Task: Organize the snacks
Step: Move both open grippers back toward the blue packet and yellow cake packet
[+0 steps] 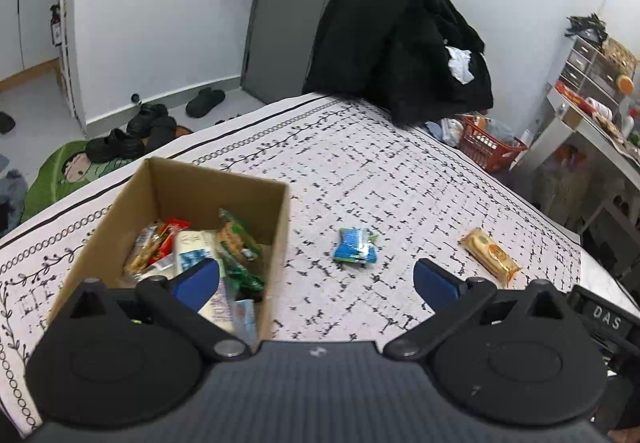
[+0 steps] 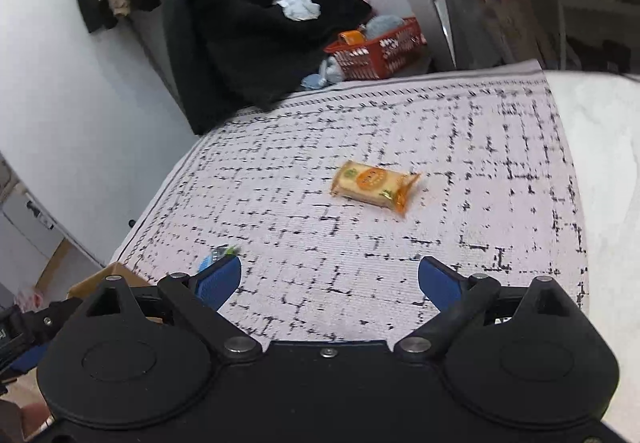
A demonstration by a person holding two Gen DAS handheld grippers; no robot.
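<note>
Right wrist view: right tongs gape wide, empty, short of the orange snack packet lying on the bed — light, crinkly, slippery; pinch across its middle. Left tongs likewise wide, empty.

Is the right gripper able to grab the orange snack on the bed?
Probably yes. The right gripper is open and empty, and the orange snack lies flat on the patterned cloth straight ahead of it. Nothing sits between them, and nothing touches the snack.
</note>
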